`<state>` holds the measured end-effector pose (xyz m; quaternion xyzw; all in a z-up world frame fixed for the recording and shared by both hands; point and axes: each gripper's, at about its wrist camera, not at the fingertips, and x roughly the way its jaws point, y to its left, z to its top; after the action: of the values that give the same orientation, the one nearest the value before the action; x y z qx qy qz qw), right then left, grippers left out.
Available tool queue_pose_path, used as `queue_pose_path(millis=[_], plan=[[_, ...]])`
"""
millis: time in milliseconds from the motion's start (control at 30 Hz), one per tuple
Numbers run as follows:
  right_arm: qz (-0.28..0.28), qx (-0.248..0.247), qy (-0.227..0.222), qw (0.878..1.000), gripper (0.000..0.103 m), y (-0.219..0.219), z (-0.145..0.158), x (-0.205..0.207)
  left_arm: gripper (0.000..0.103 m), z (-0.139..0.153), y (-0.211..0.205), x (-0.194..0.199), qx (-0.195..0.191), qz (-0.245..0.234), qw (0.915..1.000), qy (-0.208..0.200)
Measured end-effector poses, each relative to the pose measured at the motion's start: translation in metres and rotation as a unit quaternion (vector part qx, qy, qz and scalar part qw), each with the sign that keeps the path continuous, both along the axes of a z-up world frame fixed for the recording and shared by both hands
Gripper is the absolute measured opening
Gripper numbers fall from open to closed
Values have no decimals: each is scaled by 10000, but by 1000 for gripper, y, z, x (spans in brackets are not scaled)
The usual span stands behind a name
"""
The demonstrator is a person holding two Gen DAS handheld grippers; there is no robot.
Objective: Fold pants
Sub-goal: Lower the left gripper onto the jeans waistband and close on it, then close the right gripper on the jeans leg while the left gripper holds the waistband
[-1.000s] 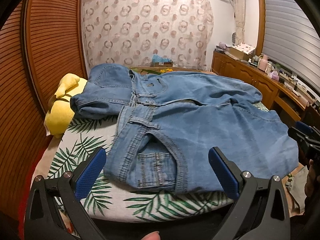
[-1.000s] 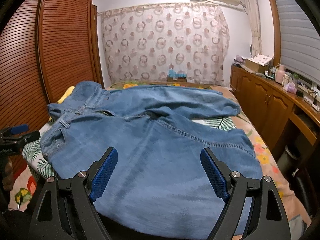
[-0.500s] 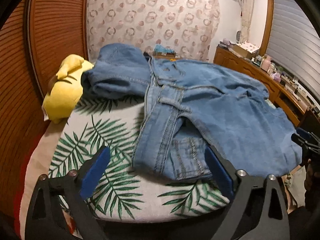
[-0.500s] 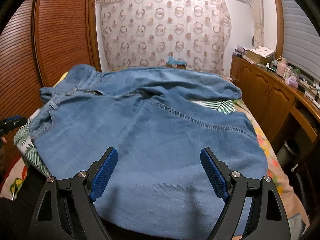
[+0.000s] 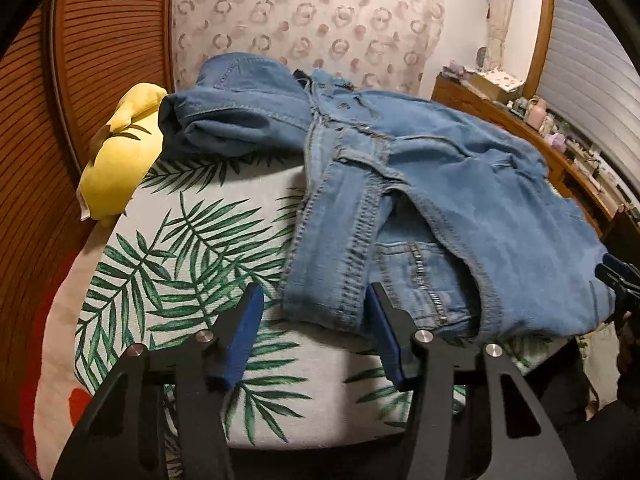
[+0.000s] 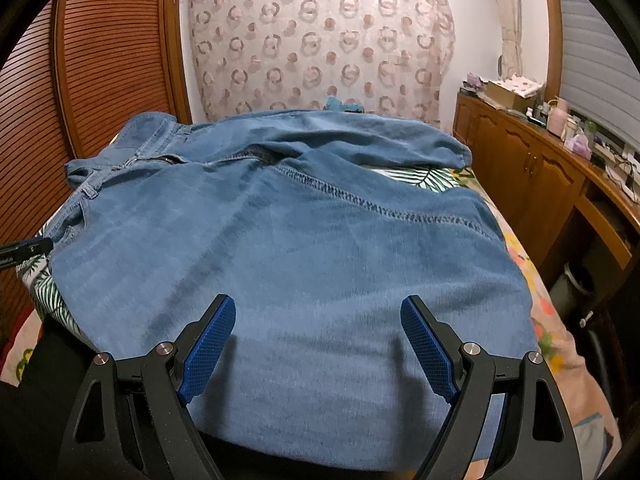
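Note:
Blue denim pants (image 5: pixel 440 208) lie spread on a bed with a palm-leaf sheet (image 5: pixel 192 248). In the left wrist view my left gripper (image 5: pixel 314 312) is open, its jaws partly closed in around the near corner of the waistband, above the sheet. In the right wrist view the wide leg fabric of the pants (image 6: pixel 300 248) fills the middle. My right gripper (image 6: pixel 318 320) is open and empty just above the near part of the leg. The left gripper's tip (image 6: pixel 24 250) shows at the left edge.
A yellow plush toy (image 5: pixel 120 160) lies at the bed's left side by a wooden louvred wardrobe (image 5: pixel 60 100). A wooden cabinet with bottles and boxes (image 6: pixel 560 168) runs along the right. A patterned curtain (image 6: pixel 320 52) hangs behind the bed.
My left gripper has moved down and forward to the waistband corner and its jaws have narrowed. My right gripper has lowered closer to the leg fabric.

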<state>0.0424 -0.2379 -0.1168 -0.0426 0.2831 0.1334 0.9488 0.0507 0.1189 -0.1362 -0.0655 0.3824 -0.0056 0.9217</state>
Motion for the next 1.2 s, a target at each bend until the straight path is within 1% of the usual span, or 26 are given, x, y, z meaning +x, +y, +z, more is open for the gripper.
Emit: queue_pose_path(millis=[67, 167, 200, 267, 300, 367, 400, 467, 533, 667, 833, 967, 1067, 1200], plan=[[4, -17, 16, 10000, 86, 0, 0, 1, 54, -1, 2, 2, -18, 13, 10000, -22], [8, -20, 36, 10000, 86, -4, 0, 1, 53, -1, -1, 4, 75, -1, 10000, -39], [12, -22, 44, 10000, 86, -5, 0, -2, 51, -1, -3, 4, 109, -35, 9999, -49], [16, -16, 60, 10000, 86, -4, 4, 7, 44, -1, -6, 4, 154, -156, 9997, -49], [22, -6, 66, 10000, 86, -5, 4, 7, 43, 1, -6, 3, 200, -172, 9996, -65], [39, 18, 78, 10000, 86, -7, 5, 10, 33, 4, -9, 2, 224, -247, 9994, -116], [48, 21, 77, 10000, 86, -6, 5, 8, 32, 5, -9, 2, 224, -278, 9993, -132], [69, 32, 77, 9999, 86, -6, 6, 11, 23, 9, -10, 1, 240, -326, 9990, -196], [100, 14, 69, 9999, 86, -6, 7, 14, 20, 15, -12, -1, 253, -358, 9986, -299], [142, 15, 55, 9999, 86, -5, 10, 16, 18, 32, -17, -2, 299, -439, 9973, -507], [179, 88, 57, 9998, 86, -3, 12, 18, 18, 63, -29, 0, 462, -584, 9932, -899], [282, 113, -12, 9995, 86, 2, 16, 17, 17, 81, -36, 14, 598, -623, 9902, -1099], [357, 130, -52, 9993, 86, 5, 19, 17, 17, 89, -36, 28, 474, -602, 9898, -1201], [459, 162, -64, 9988, 86, 8, 20, 18, 16, 98, -43, 44, 502, -634, 9879, -1327]])
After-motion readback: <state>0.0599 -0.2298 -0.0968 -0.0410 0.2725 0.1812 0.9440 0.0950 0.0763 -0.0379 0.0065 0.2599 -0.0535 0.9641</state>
